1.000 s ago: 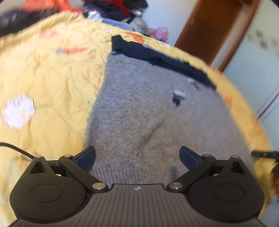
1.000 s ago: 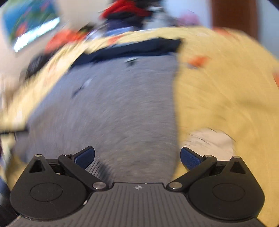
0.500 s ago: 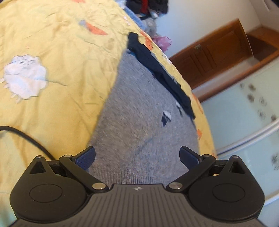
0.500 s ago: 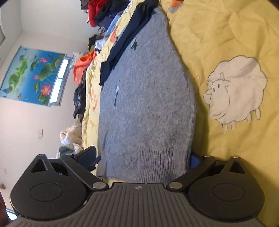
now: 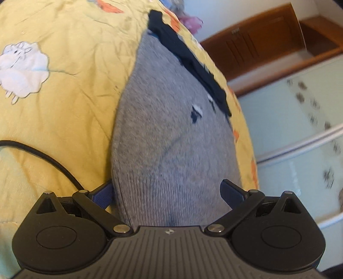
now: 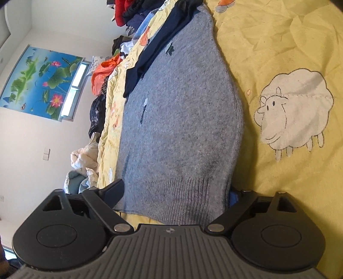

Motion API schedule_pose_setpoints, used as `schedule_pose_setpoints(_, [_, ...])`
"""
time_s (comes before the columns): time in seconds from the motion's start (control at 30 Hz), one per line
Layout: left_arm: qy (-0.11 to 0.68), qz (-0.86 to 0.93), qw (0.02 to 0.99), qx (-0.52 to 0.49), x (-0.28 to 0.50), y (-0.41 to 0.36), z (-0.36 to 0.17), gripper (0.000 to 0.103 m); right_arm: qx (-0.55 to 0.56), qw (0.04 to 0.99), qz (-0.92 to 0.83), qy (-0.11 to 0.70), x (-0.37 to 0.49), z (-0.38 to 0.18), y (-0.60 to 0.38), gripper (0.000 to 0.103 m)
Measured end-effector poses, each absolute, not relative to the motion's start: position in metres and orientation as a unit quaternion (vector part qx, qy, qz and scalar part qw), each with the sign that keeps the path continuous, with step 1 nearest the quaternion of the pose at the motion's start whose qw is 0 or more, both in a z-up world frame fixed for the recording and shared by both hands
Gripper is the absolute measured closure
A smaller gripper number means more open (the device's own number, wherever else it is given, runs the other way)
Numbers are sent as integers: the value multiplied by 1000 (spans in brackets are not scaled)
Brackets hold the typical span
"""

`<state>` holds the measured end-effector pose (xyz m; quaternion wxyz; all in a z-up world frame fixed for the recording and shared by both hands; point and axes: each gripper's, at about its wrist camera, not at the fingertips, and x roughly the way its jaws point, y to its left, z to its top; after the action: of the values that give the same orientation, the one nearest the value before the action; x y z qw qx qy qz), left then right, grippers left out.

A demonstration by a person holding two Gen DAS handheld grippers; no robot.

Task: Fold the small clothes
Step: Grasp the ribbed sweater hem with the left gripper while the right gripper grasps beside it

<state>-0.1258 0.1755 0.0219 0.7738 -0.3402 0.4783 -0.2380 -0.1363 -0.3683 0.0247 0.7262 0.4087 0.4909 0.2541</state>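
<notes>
Two handheld grippers reach the near hem of a grey sweater (image 6: 182,111) spread flat on a yellow quilt (image 6: 278,43), each rolled onto its side so one finger lies under the cloth and the other over it. The left gripper (image 5: 169,193) points forward and somewhat down at the hem's left corner; its jaws stand wide apart with the knit between them, and the pads do not look pressed onto it. One of its blue-padded fingers (image 5: 103,194) is half hidden behind the sweater's edge. The right gripper (image 6: 173,193) points forward and somewhat down at the hem's right corner, and its jaws are closing with the ribbed hem between them; the pads do not yet pinch the cloth. The sweater is plain grey knit with a ribbed band along the near hem, a few small dark and white marks on its front, and a navy collar (image 6: 163,43) at the far end. Its long axis runs away from the grippers, hem nearest and collar farthest. White cartoon sheep (image 6: 293,109) are printed on the quilt beside it. A black cable (image 5: 42,154) trails over the quilt in the left wrist view. A heap of clothes (image 6: 128,10) lies beyond the collar.
</notes>
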Motion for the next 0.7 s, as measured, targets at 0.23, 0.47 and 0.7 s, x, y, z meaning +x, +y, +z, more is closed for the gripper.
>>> schedule_pose_setpoints(0.23, [500,-207,781,-310,-124,182,17,73,413,723,239,500,-136,11,-371,68])
schedule_pose_setpoints(0.47, [508,-222,768,-322,-127,183,13,75,435,708,235,505,-139,-5,-380,83])
schedule_pose_setpoints(0.7, [504,-219,787,-279,-129,169,24,98,407,734,242,487,-142,6,-373,92])
